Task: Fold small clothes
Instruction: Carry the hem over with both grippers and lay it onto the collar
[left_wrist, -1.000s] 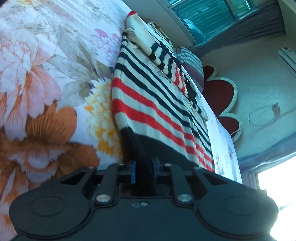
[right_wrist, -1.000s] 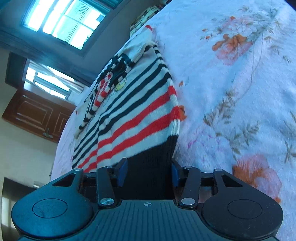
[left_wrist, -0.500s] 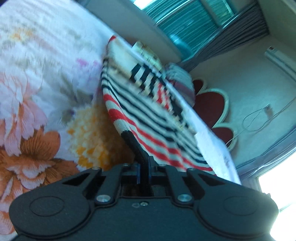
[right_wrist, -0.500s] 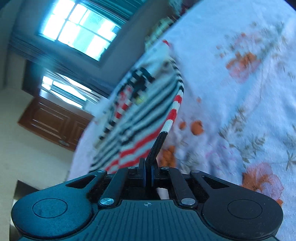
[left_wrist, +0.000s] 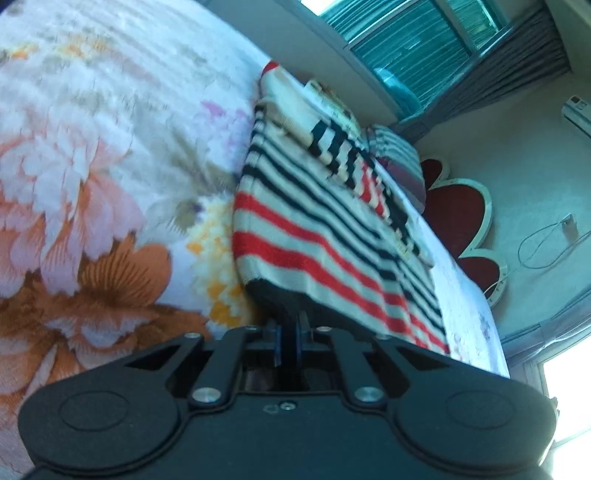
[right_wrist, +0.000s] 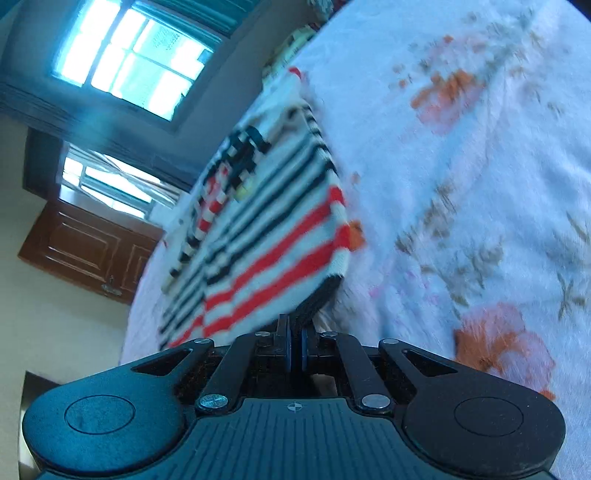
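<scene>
A small knitted sweater (left_wrist: 314, 229) with black, red and cream stripes and a black hem lies on a floral bed sheet (left_wrist: 92, 166). My left gripper (left_wrist: 289, 341) is shut on the black hem at the sweater's left bottom corner, which is lifted. In the right wrist view the sweater (right_wrist: 266, 236) stretches away to the upper left, and my right gripper (right_wrist: 295, 349) is shut on the hem at its right bottom corner, raised off the sheet (right_wrist: 461, 166). A sleeve is folded over the sweater's middle.
A folded striped cloth (left_wrist: 400, 162) lies beyond the sweater near the red headboard (left_wrist: 458, 218). A window (right_wrist: 129, 62) and a wooden door (right_wrist: 88, 251) are behind the bed. The sheet extends to both sides of the sweater.
Both grippers closed on the black hem, from open around it a second ago, and lifted the bottom edge of the sweater off the sheet.
</scene>
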